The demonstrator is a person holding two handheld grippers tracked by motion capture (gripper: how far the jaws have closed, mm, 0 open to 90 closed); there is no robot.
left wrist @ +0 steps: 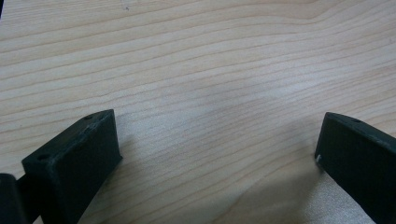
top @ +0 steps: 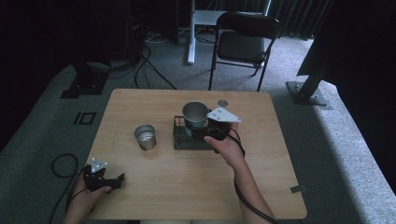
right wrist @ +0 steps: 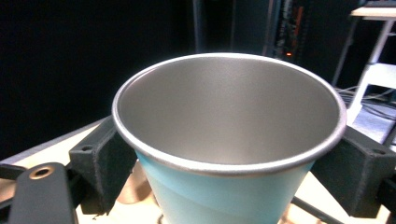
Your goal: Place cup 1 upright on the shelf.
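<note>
So the right gripper (right wrist: pixel 229 158) has its jaws clamped on either side of a cup (right wrist: pixel 229 130), metal inside with a light blue outer wall, gripped just below the rim. The cup is upright with its mouth open to the camera and nothing visible inside. In the high view the right gripper (top: pixel 205 127) holds that cup (top: pixel 195 114) over the far-left part of a small black wire rack (top: pixel 179 138); can't tell whether the cup's base is touching the rack or hanging just above it. The rack sits a bit past the middle of the bench (top: pixel 187 186), toward 12 o'clock.

At about 9 o'clock from the rack there's a second metal cup (top: pixel 145 136), standing on its own, near but not touching the rack. A small round lid-like thing (top: pixel 222 103) lies at 1 o'clock from the rack, close to the far edge.

The left gripper (left wrist: pixel 219 154) has its jaws spread wide with nothing but wood grain between them. In the high view it (top: pixel 112 181) rests at the bench's 7 o'clock corner, well apart from everything else.

A folding chair (top: pixel 243 44) stands on the floor past the far edge.
</note>
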